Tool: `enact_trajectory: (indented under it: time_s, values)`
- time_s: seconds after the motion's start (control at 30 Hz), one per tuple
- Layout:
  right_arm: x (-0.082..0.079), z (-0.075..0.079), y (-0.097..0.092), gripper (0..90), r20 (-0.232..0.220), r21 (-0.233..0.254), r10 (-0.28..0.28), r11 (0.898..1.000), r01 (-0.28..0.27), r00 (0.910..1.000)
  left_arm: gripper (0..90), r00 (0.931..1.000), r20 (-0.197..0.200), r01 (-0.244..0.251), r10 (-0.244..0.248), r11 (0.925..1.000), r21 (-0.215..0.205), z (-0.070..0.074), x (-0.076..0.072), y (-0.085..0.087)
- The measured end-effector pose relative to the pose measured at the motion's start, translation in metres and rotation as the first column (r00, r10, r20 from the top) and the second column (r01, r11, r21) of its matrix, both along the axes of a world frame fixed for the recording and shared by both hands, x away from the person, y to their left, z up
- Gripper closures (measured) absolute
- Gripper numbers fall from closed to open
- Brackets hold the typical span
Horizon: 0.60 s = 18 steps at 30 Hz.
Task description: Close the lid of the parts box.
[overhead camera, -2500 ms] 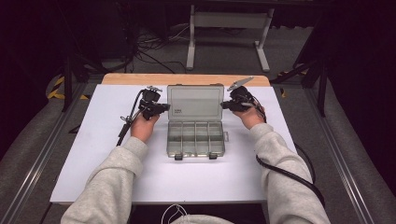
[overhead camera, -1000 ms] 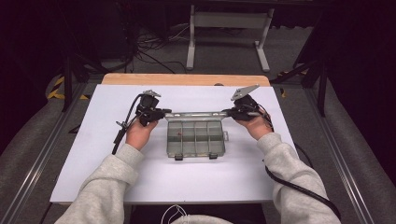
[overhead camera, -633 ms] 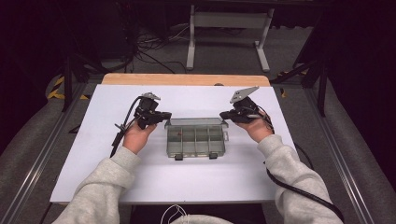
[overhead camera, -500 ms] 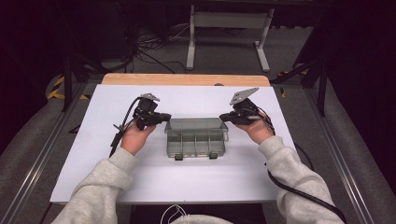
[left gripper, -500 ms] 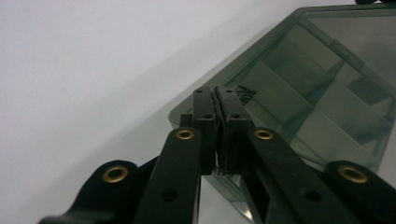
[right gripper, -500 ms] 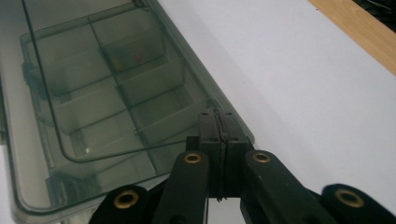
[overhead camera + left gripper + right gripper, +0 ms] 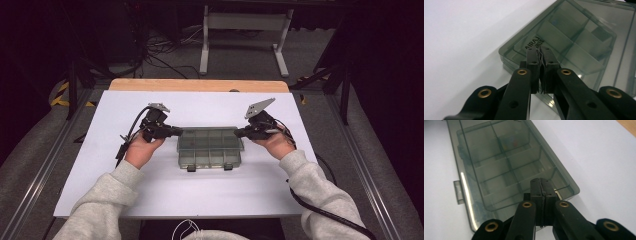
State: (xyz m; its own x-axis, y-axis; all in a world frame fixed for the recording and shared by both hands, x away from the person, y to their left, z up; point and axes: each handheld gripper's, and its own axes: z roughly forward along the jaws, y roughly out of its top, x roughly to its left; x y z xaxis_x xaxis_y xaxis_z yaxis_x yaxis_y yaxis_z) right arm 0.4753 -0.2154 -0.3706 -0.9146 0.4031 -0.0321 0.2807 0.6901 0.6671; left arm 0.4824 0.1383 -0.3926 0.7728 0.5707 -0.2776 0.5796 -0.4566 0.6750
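1. Nearest the camera in the high view: 2 grey sleeves, forearms coming up from the bottom edge onto the white desk (image 7: pixel 100 190).
2. Left tongs (image 7: pixel 176 132): jaws clenched, nothing between them. In the left gripper view the tips sit over the box's near corner, on or just above the lid; contact unclear.
3. Right tongs (image 7: pixel 239 133): jaws clenched tight, empty. In the right gripper view the tips lie over the box's end, by its corner.
4. Smoky clear compartment box (image 7: pixel 210 147): flat on the desk approx. mid-desk, between both tongs, lid down. 2 latch tabs on the near edge. Dividers visible through the lid; small lettering by the left corner.
5. Far: wooden desk edge (image 7: pixel 200 85), then a metal stand (image 7: pixel 245 30) on the floor w/ cables.
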Motion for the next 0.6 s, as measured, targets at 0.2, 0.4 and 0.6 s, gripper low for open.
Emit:
enact_trajectory:
  time_s: [0.2,0.4,0.6]
  values:
    - [-0.006,0.000,0.003,90.0,-0.026,-0.009,0.020,1.000,-0.020,0.9995,86.6,0.9991,-0.001,0.041,-0.041,0.9990,0.018,0.001,-0.005,-0.001]
    - [-0.012,0.000,0.006,90.0,-0.041,-0.026,0.036,0.999,-0.037,0.9985,85.5,0.9978,-0.013,0.065,-0.064,0.9978,0.013,0.001,-0.010,-0.002]
    - [-0.017,-0.001,0.008,90.0,-0.066,-0.044,0.056,0.997,-0.059,0.9962,84.1,0.9933,-0.021,0.114,-0.114,0.9935,0.006,0.000,-0.016,-0.005]
